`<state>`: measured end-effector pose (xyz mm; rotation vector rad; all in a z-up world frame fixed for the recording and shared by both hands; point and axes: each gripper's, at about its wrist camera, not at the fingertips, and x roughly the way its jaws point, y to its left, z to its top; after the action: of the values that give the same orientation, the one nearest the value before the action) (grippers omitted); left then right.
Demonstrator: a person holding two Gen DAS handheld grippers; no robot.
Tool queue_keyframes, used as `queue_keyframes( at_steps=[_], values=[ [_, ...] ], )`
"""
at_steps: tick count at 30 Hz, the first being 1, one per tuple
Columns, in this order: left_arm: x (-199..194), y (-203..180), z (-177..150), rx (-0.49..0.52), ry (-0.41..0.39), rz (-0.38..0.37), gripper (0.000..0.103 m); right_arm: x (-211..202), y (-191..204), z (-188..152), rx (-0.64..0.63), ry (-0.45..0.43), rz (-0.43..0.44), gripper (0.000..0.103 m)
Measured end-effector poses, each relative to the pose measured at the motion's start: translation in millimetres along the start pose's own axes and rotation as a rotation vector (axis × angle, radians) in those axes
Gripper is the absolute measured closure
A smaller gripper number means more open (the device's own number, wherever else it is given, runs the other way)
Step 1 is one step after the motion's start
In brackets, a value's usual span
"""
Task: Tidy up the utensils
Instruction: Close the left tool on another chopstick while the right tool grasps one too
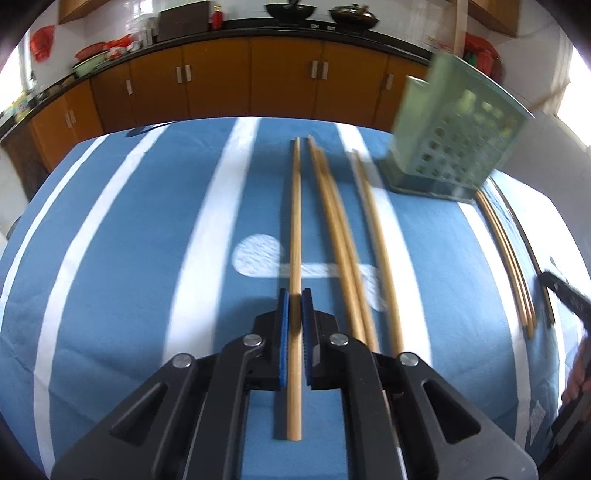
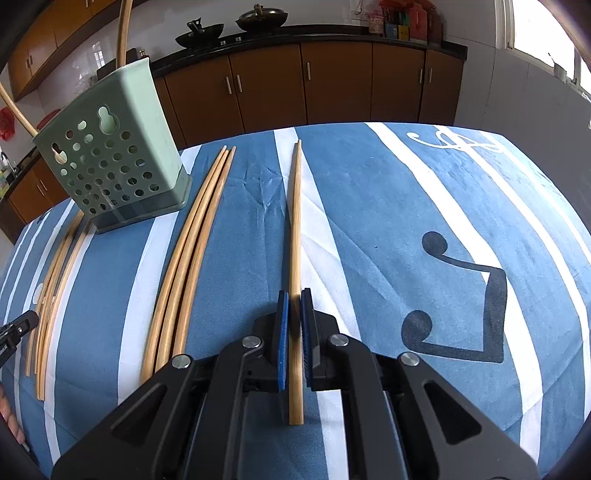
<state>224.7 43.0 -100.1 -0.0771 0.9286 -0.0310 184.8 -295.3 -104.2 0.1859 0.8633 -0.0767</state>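
My left gripper (image 1: 294, 295) is shut on a wooden chopstick (image 1: 295, 206) that points away from me along the blue striped cloth. Beside it to the right lie three more chopsticks (image 1: 334, 221). My right gripper (image 2: 294, 295) is shut on another single chopstick (image 2: 295, 221), with its blue pads (image 2: 282, 332) pressed on both sides. A pale green perforated utensil holder (image 2: 110, 158) stands at the far left of the right wrist view, with chopsticks (image 2: 123, 33) standing in it. In the left wrist view the holder (image 1: 454, 140) is at the far right.
Three loose chopsticks (image 2: 192, 251) lie just left of the right gripper, and several more (image 2: 55, 277) lie past the holder. The table's far edge (image 2: 369, 125) faces brown kitchen cabinets (image 2: 332, 81). The left gripper's tip (image 2: 18, 325) shows at the left edge of the right wrist view.
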Motion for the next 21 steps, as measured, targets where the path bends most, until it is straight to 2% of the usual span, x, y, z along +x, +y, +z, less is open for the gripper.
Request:
queue_keyframes(
  at_steps=[4, 13, 21],
  values=[
    [3.7, 21.7, 8.2, -0.054, -0.004, -0.005, 0.095, -2.5, 2.5, -3.5, -0.018, -0.005, 0.01, 0.095],
    [0.1, 22.1, 1.0, -0.022, -0.023, -0.036, 0.093, -3.8, 1.9, -3.8, -0.015, -0.014, 0.007, 0.095],
    [-1.8, 19.9, -3.7, -0.002, -0.037, -0.029, 0.093, -4.9, 0.9, -4.0, -0.011, -0.015, 0.01, 0.095]
  ],
)
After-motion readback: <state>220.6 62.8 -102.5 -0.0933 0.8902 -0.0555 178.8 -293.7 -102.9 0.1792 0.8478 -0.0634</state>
